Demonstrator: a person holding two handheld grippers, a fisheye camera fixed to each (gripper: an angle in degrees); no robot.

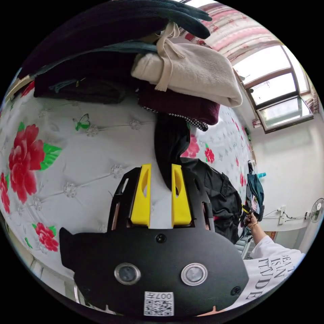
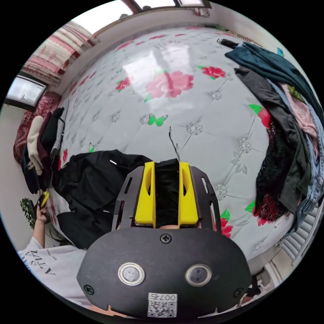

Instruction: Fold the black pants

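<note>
The black pants point(image 1: 216, 192) lie crumpled on the flowered bed cover point(image 1: 84, 158), and a narrow end of them point(image 1: 170, 148) stretches toward my left gripper point(image 1: 161, 167). Its yellow jaws stand apart; the cloth tip lies by the right jaw and white cover shows in the rest of the gap. In the right gripper view the pants point(image 2: 91, 182) spread to the left, and a bunched part of them fills the gap of my right gripper point(image 2: 167, 163), which is shut on it. A loose black thread point(image 2: 173, 141) trails beyond the jaws.
A stack of folded clothes point(image 1: 189, 74) topped by a cream garment sits just past the pants' end. A heap of unfolded clothes point(image 2: 287, 135) covers the bed's right edge. The person's white shirt point(image 1: 270, 266) and a hand point(image 1: 251, 219) show, and a window point(image 1: 280, 91).
</note>
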